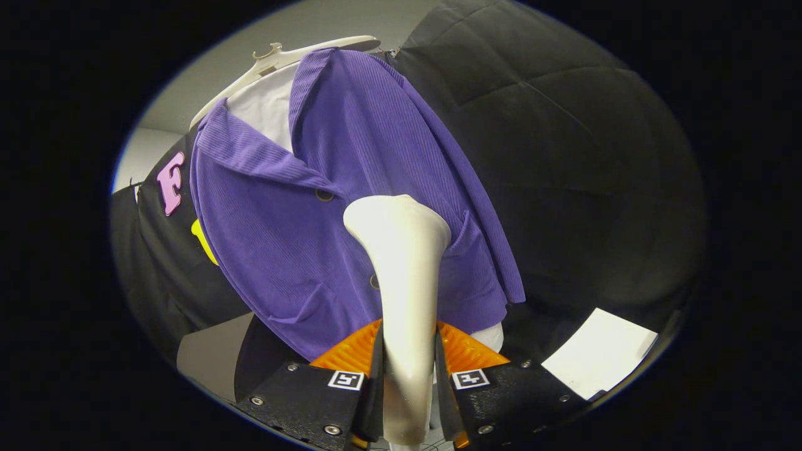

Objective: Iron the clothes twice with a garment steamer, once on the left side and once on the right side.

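Observation:
A purple ribbed shirt (326,207) with dark buttons hangs on a white hanger (294,56) over a white garment, in front of the black cloth wall. My gripper (408,351) is shut on the handle of a white garment steamer (404,263). The steamer rises straight up between my fingers. Its wide head lies against the shirt's front, just right of the button line, about mid-chest. The head hides part of the shirt's right panel.
The black quilted booth wall (564,156) stands behind and to the right of the shirt. A white sheet (598,360) lies low on the right, beyond my right finger. A grey panel (210,363) sits low on the left.

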Motion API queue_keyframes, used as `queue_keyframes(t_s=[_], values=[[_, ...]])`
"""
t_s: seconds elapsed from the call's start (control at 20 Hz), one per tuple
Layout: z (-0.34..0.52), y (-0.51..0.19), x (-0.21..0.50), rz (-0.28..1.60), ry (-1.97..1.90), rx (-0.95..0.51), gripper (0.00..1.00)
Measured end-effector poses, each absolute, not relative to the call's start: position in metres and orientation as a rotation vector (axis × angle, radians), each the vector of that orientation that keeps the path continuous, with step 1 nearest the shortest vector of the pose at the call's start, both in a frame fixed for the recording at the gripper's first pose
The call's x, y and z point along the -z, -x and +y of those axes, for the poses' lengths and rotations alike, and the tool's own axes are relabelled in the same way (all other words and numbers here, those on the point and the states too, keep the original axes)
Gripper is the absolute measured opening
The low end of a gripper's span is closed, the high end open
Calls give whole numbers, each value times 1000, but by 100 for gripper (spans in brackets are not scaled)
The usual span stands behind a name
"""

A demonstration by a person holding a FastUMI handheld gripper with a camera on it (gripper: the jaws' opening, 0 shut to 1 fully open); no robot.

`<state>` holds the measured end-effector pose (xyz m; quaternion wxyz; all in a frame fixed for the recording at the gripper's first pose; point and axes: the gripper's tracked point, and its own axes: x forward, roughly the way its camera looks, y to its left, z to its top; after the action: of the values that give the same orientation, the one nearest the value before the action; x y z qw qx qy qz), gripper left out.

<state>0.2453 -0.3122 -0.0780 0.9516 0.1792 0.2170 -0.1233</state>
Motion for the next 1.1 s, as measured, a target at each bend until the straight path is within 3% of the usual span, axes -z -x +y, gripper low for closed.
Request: queue_keyframes(t_s=[0.55, 1.1], values=[[-303, -222, 181, 624, -378, 292, 37], [-278, -173, 233, 762, -376, 292, 37]])
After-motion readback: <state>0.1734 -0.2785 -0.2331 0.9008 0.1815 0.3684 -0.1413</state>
